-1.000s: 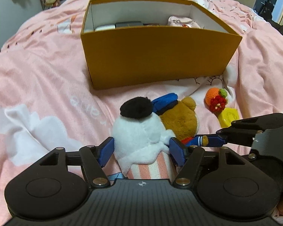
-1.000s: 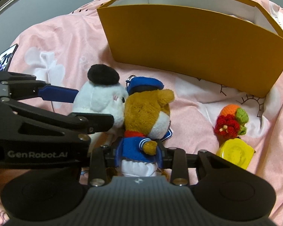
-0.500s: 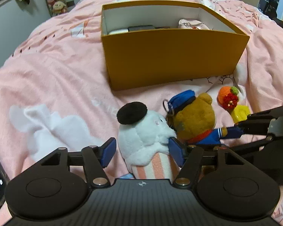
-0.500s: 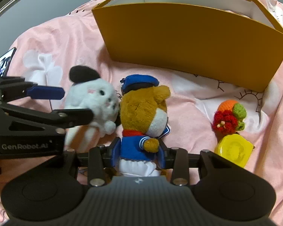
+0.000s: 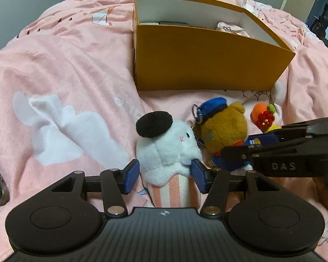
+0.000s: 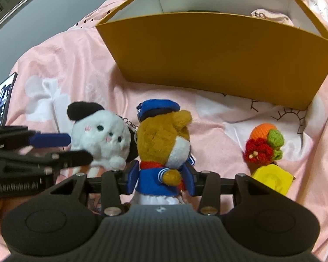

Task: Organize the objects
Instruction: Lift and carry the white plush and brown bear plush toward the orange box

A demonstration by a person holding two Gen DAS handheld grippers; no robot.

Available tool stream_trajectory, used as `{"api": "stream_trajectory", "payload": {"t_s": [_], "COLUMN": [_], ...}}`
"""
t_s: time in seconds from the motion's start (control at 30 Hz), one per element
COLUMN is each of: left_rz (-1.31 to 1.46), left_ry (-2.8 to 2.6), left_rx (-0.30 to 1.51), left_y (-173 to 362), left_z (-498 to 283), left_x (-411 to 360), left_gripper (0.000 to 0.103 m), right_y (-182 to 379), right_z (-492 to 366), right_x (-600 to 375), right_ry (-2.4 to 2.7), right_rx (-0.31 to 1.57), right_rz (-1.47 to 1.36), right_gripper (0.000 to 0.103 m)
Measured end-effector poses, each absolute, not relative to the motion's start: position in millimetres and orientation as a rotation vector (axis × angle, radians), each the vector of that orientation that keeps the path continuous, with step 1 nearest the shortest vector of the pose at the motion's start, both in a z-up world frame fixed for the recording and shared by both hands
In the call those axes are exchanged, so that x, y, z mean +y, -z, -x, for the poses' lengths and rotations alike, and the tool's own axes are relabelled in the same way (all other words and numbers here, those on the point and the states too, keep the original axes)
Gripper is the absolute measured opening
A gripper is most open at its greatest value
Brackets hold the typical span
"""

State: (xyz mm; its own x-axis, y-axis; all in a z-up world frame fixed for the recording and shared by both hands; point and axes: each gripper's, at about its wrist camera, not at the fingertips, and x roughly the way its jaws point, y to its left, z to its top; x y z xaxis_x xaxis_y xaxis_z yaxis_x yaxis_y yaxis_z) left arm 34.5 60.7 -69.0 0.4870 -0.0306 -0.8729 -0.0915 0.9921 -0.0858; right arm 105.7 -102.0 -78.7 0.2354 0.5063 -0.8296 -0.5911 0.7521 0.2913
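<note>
A white plush (image 5: 166, 150) with a black beret and a striped body stands between the pads of my left gripper (image 5: 165, 178). Its jaws are closing; the right pad touches the plush and a thin gap shows at the left pad. In the right wrist view the white plush (image 6: 102, 139) faces the camera, with the left gripper (image 6: 81, 148) reaching in from the left. My right gripper (image 6: 161, 178) holds a brown bear (image 6: 161, 139) in a blue sailor suit upright by its body; the jaws are opening slightly, pads still against the suit. An orange-yellow box (image 5: 207, 65) stands open behind both toys.
A crocheted orange toy (image 6: 264, 144) with a red flower lies right of the bear, touching a yellow piece (image 6: 271, 181). The box holds a pinkish item (image 5: 229, 27) and dark flat things. A phone (image 6: 2, 100) lies at the left on the pink bedspread (image 5: 65, 65).
The left gripper's jaws have narrowed around the white plush, which has turned its face toward the right wrist camera and shifted left of the bear. The bear stays between the right pads.
</note>
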Motion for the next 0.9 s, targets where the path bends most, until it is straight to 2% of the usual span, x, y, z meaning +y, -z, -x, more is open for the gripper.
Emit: {"api": "stream_trajectory", "payload": {"t_s": [0.07,0.17,0.23,0.3,0.57,0.9], "left_rz": [0.174,0.247,0.278,0.293,0.248,0.251], "left_ry": [-0.027,-0.011,0.006,0.021,0.041,0.094], "left_rx": [1.071,1.080,1.084,1.082,1.040,0.908], "left_y": [72,79,84,87,73,30], "left_z": [-35,-39,-42,-44,-39,-46], "left_x": [66,73,73,71,64,62], "left_gripper": [0.064,0.073,0.074,0.067,0.061,0.055], "right_y": [84,89,88,89,81,27], "right_z": [-108,-107,-105,-105,-101,-109], "right_x": [-98,-96,-96,-97,-106,-139], "right_ry": [-0.769,-0.776,-0.777,-0.775,-0.766,-0.726], "right_rx": [1.125,1.137,1.129,1.130,1.112,0.989], "right_rz": [0.081,0.073,0.075,0.065,0.045,-0.062], "right_gripper": [0.041,0.041,0.040,0.040,0.038,0.036]}}
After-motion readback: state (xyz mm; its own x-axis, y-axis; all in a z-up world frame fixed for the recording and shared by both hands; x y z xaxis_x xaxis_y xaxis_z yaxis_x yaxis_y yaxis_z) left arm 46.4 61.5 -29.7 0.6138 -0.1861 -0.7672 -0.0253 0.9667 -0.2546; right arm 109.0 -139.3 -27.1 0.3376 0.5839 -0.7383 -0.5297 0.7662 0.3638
